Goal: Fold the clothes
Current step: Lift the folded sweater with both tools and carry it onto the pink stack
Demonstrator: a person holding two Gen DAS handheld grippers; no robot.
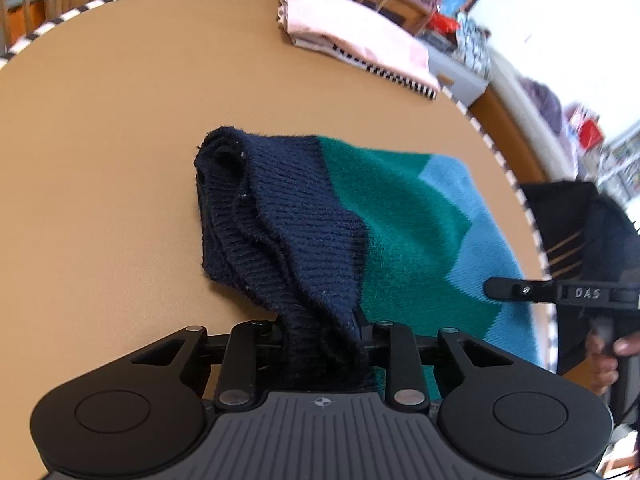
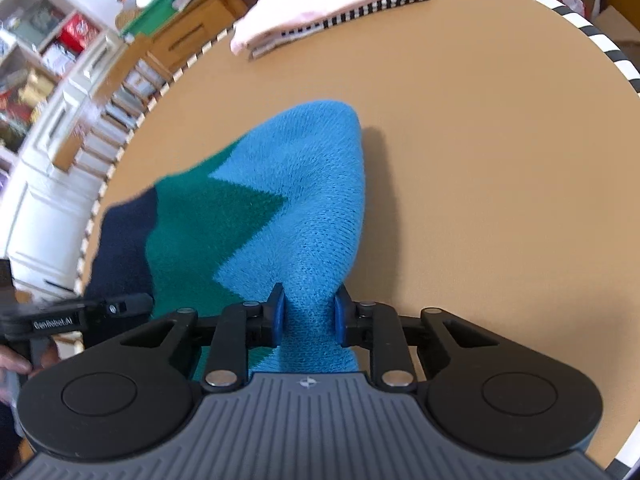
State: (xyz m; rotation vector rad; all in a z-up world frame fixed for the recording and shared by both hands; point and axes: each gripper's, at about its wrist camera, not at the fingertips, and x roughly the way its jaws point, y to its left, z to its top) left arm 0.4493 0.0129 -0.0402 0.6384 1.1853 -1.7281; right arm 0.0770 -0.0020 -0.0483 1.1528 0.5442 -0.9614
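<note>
Knitwear fills the middle of both views: a colour-block sweater (image 1: 384, 216) in navy, green and light blue, lying partly on a round tan table (image 1: 100, 140) whose edge is trimmed in black and white stripes.

In the left wrist view, the left gripper (image 1: 324, 336) is clamped on the navy ribbed end of the sweater, the knit bunched thick between its fingers and rising in folds ahead of them. To the right of the navy band comes the green zigzag panel, then the light blue one, reaching toward the table's right edge. Further right, the right gripper (image 1: 560, 292) shows from the side, with a hand on its handle. At the far side of the table sits a folded pile of pink and striped clothes (image 1: 352, 40).

In the right wrist view, the left gripper (image 2: 92, 312) appears at the left edge, next to the navy end. To its right lie the green and then the blue parts of the sweater (image 2: 280, 208). The right gripper (image 2: 308, 316) pinches the light blue end between its blue pads (image 2: 279, 318), the fabric peaking up ahead of it. The folded pile (image 2: 320, 4) lies at the far rim.
</note>
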